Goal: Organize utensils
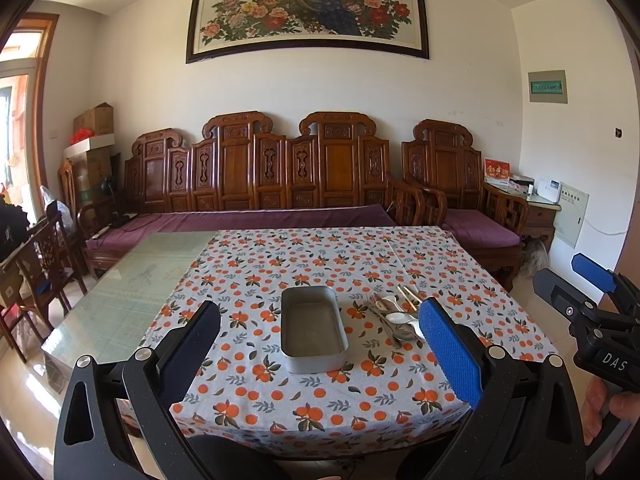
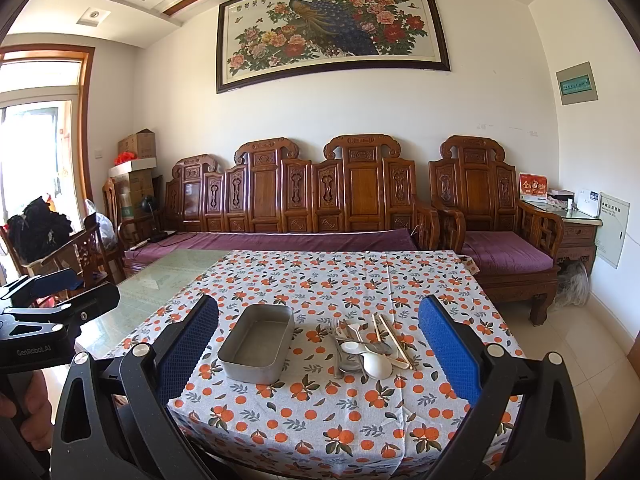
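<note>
Left wrist view: left gripper (image 1: 320, 344) held above the near edge of the worktop (image 1: 256, 264), jaws wide and empty. Metal tray (image 1: 314, 354) ahead, nothing inside. Utensils (image 1: 394, 318) heaped just right of it, partly hidden by the blue pad.

Right wrist view: right gripper (image 2: 320, 344) likewise spread wide, empty. Pile clearer: white spoon (image 2: 376, 366), chopsticks (image 2: 394, 340), probably a fork and metal spoons, tangled. Sorting not yet begun; every piece left to move.
</note>
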The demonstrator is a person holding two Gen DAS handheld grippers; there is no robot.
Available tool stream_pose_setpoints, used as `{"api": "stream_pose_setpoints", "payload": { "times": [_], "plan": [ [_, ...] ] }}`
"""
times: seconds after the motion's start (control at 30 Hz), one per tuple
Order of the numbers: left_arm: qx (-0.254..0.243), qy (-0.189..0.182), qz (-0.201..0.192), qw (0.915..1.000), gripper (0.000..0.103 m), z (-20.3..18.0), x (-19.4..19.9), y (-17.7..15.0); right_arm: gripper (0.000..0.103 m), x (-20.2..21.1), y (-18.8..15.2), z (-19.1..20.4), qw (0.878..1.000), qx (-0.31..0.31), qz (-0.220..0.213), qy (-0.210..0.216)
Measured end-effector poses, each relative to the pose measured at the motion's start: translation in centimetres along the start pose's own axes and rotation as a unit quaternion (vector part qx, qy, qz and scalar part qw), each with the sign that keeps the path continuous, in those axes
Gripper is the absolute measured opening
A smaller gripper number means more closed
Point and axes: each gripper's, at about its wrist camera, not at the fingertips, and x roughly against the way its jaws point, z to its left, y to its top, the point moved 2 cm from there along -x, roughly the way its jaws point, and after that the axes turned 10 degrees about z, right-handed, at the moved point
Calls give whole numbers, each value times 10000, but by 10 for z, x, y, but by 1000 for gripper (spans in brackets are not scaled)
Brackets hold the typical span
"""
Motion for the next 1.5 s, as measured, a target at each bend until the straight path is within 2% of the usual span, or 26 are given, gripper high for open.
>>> {"api": "stream_pose_setpoints", "payload": {
  "times": [1.07, 1.23, 1.5],
  "plan": [
    [3, -40, 21, 10000, 96, -2, -1, -1, 100, -1, 2, 3, 10000, -12, 18, 17],
    [-20, -88, 162, 9998, 96, -2, -11, -5, 100, -3, 0, 6, 9999, -26, 74, 68],
    [-185, -303, 545, 9979, 96, -8, -44, -17, 100, -31, -14, -11, 9994, -3, 293, 173]
  ]
}}
